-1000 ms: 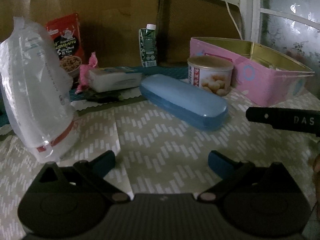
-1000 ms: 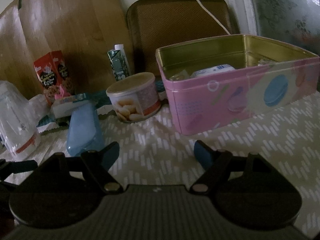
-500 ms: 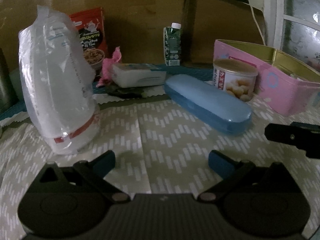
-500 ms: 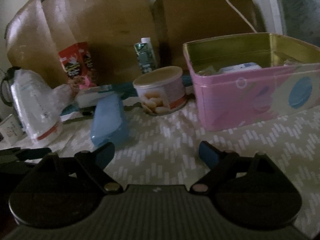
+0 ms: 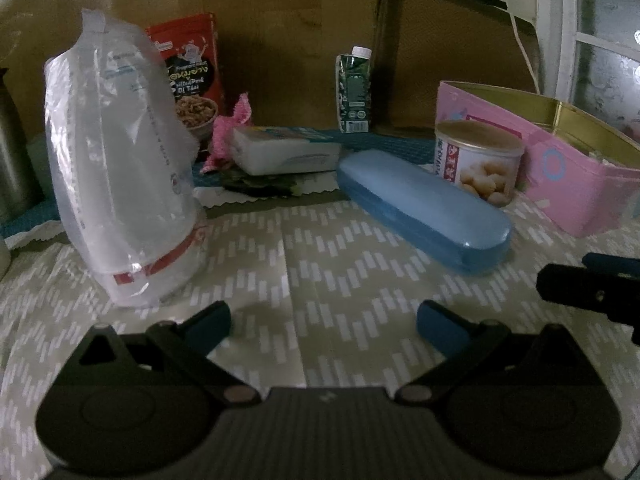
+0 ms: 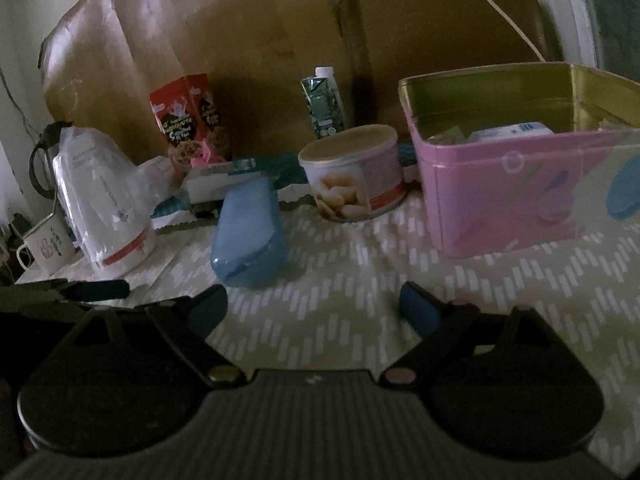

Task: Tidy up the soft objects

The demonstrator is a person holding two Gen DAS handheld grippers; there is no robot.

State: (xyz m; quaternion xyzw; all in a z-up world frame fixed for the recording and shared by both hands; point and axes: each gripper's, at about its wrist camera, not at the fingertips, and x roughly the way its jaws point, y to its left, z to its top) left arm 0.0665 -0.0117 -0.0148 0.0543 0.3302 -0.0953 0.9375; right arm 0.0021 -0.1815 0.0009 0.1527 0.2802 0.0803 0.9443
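Note:
A clear plastic bag of white soft pads (image 5: 124, 184) stands upright on the patterned cloth, just beyond and left of my left gripper (image 5: 322, 320), which is open and empty. Behind it lie a white soft pack (image 5: 286, 150) and a crumpled pink wrapper (image 5: 232, 128). The open pink tin (image 6: 516, 196) sits at the right with a white pack (image 6: 512, 132) inside. My right gripper (image 6: 312, 306) hovers open over bare cloth with nothing between its fingers. The same bag (image 6: 102, 196) shows at the left of the right wrist view.
A blue hard case (image 5: 424, 212) and a round snack can (image 5: 478, 164) lie between bag and tin. A red cereal box (image 5: 188, 76), a green carton (image 5: 354, 94) and a brown case (image 5: 452, 60) line the back. A mug (image 6: 44, 244) and a dark jug (image 6: 44, 168) stand far left.
Both wrist views have swung leftward, so the bag and the tin sit further right in frame. The right gripper's fingers stand slightly wider apart than before.

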